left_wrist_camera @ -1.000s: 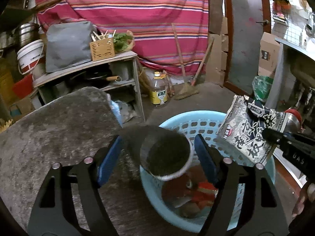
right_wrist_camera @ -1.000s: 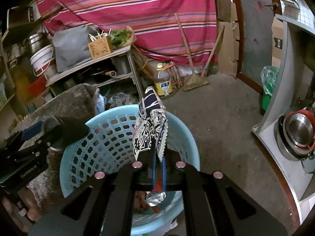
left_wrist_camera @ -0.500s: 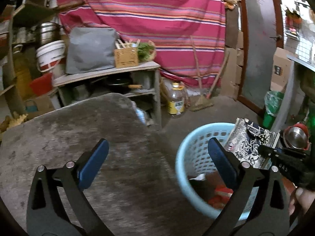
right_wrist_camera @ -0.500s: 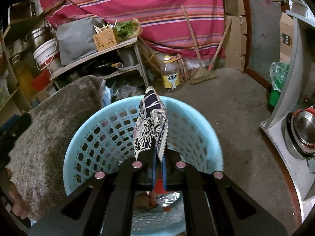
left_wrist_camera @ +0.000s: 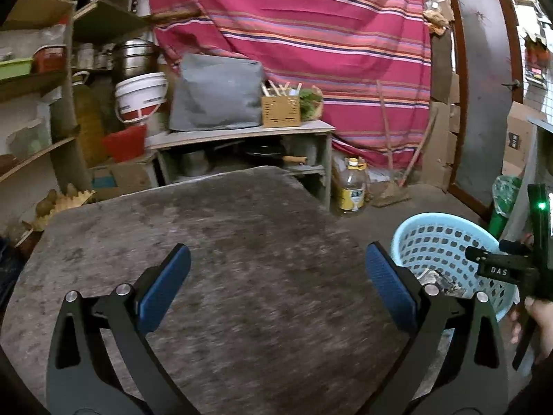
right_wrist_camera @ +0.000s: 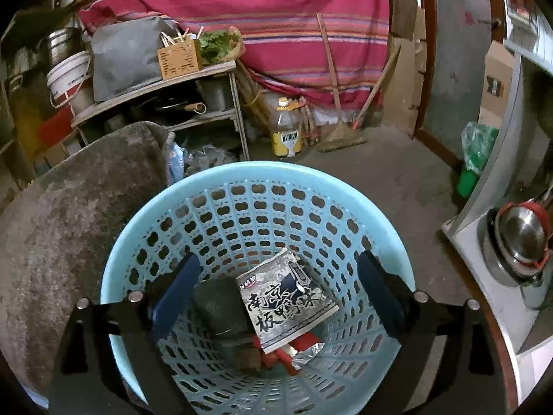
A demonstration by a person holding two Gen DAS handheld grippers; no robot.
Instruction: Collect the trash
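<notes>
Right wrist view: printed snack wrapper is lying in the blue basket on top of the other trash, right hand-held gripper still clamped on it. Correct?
Not quite. The right wrist view shows the right hand-held gripper with its jaws opening, pads well clear on either side and nothing pressed between them. The printed snack wrapper does lie loose in the blue basket on the other trash.

Light-blue perforated basket (right_wrist_camera: 363, 186), red-striped cloth (right_wrist_camera: 276, 7)

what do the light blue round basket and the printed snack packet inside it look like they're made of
Light blue round basket: looks like moulded plastic, smooth and matte, with rows of punched oval holes. Printed snack packet: probably thin plastic film, slightly glossy, with a serrated edge and creases.
</notes>
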